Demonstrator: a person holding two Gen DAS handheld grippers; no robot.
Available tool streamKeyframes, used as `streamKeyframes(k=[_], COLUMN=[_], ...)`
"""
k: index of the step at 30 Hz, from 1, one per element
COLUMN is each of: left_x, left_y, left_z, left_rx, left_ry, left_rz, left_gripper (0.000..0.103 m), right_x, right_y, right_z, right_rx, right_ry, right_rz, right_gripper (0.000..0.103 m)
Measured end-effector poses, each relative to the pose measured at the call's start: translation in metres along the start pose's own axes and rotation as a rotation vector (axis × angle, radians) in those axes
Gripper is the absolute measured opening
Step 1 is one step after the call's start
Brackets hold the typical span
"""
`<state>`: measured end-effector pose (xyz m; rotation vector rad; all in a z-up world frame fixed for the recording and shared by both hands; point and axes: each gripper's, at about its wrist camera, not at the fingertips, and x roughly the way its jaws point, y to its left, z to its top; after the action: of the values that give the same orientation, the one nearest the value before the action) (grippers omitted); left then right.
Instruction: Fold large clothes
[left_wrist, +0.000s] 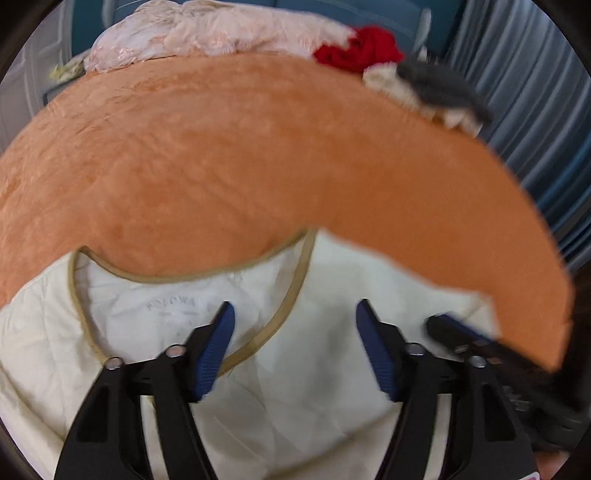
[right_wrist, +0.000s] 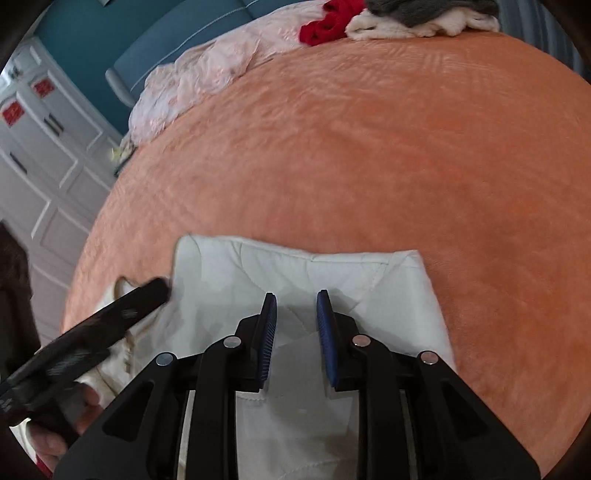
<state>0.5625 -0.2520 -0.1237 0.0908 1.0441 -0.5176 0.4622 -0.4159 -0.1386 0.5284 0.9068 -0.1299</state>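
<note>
Cream garment (left_wrist: 303, 332) lies on the bed's orange cover (left_wrist: 240, 166), at the near edge. Fabric pale, faintly quilted, creased; neckline trimmed in tan binding, faint printed label inside the collar. From the right wrist view the garment (right_wrist: 295, 273) shows a folded, straight far edge with stitched seams. Left gripper (left_wrist: 295, 345): jaws spread wide above the fabric by the neckline, nothing between them. Right gripper (right_wrist: 296, 341): jaws narrowly parted over the cloth, not pinching it. Far side of bed: pink bedding (left_wrist: 207, 29), red cloth (left_wrist: 358, 48), grey and white clothes (right_wrist: 424, 16).
</note>
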Motion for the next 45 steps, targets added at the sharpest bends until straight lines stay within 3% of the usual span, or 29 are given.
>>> streamKeyframes(k=[6,9,12,14,16,18,20,25,31,45], left_x=[0.013,-0.001,-0.034,-0.062,-0.076,-0.078,-0.071,-0.043,-0.027,-0.024], left_y=[0.005,0.01,0.031,0.051,0.072,0.095,0.109,0.123,0.114,0.118], left_z=[-0.016,-0.014,-0.012,-0.015,-0.019,-0.025,-0.031,-0.043,-0.055,-0.056], left_rx=[0.022,0.003,-0.007,0.013,0.012,-0.01,-0.036,-0.069,-0.02,-0.033], left_ry=[-0.038,-0.077,-0.15,-0.184,-0.183,-0.159,-0.127,-0.077,-0.116,-0.146], left_rz=[0.054,0.135,0.16,0.183,0.214,0.231,0.243,0.237,0.317,0.327], left_gripper=[0.06,0.054,0.053,0.053,0.053,0.053,0.053,0.053,0.055,0.059], right_x=[0.001,-0.017,-0.053,-0.072,-0.072,-0.051,-0.023,0.043,0.044,0.049], right_y=[0.005,0.004,0.02,0.041,0.071,0.106,0.127,0.148,0.141,0.146], right_z=[-0.008,-0.004,0.004,0.01,0.012,0.007,-0.004,-0.041,-0.051,-0.054], right_rx=[-0.049,-0.035,-0.073,-0.112,-0.176,-0.24,-0.269,-0.355,-0.369,-0.374], right_ry=[-0.038,-0.093,-0.202,-0.217,-0.181,-0.088,-0.01,0.09,0.031,-0.025], right_rz=[-0.046,-0.162,-0.237,-0.171,-0.089,0.022,0.067,-0.028,-0.021,-0.053], right_gripper=[0.018,0.017,0.022,0.022,0.029,0.032,0.031,0.03,0.03,0.03])
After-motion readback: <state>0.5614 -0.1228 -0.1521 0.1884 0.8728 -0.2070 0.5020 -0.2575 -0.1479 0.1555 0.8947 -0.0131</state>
